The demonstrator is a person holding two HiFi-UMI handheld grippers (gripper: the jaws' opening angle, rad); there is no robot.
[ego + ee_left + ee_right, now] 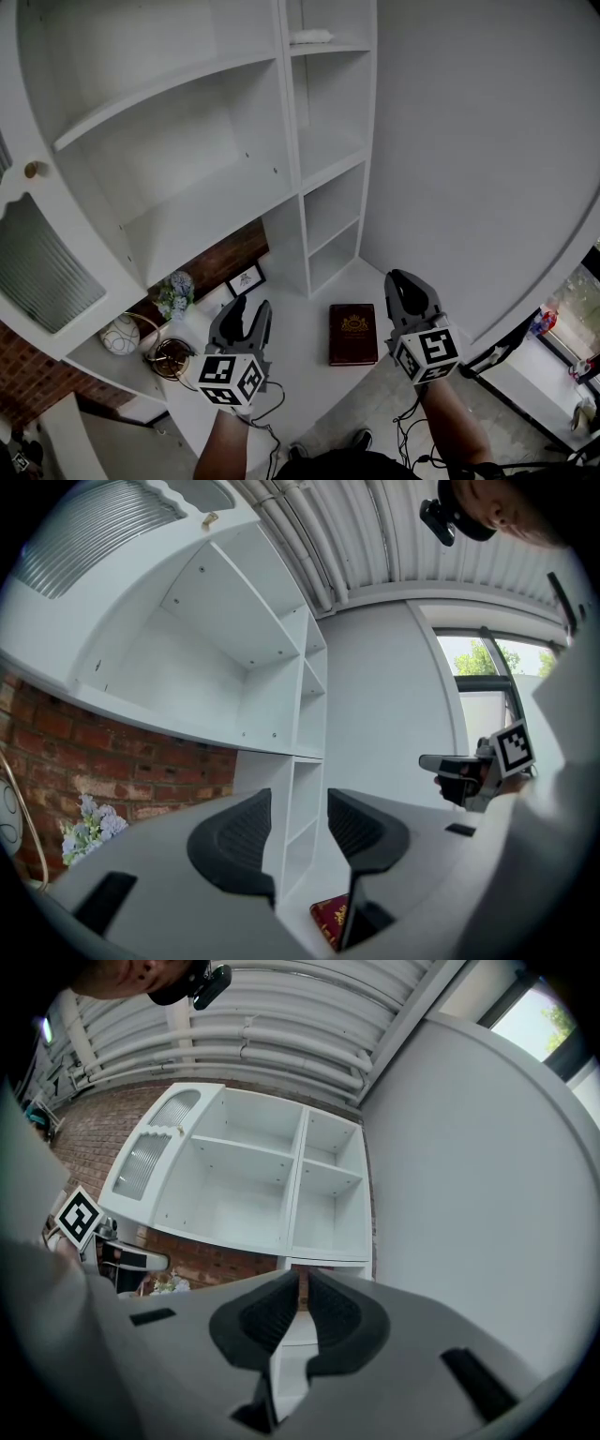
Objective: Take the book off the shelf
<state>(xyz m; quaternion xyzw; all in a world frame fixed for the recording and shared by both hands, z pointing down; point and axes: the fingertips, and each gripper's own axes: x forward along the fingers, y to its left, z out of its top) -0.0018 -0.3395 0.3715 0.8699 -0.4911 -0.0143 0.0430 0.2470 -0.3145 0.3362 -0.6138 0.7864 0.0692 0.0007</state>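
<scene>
A dark red book (353,334) with a gold emblem lies flat on the white counter (300,328), in front of the shelf unit (234,141). It rests between my two grippers, touching neither. To its left, my left gripper (247,314) is open with nothing between its jaws. In the left gripper view, a corner of the book (330,919) shows below the left gripper (298,827). To the book's right, my right gripper (406,284) is shut and holds nothing. In the right gripper view, the right gripper (298,1302) faces the empty shelves (253,1185).
The shelf compartments are empty apart from a small white item (311,37) on a high shelf. On the counter at left stand a flower bunch (174,292), a small picture frame (246,278), a round white vase (120,335) and a gold wire piece (169,356). A glass cabinet door (37,262) hangs at far left.
</scene>
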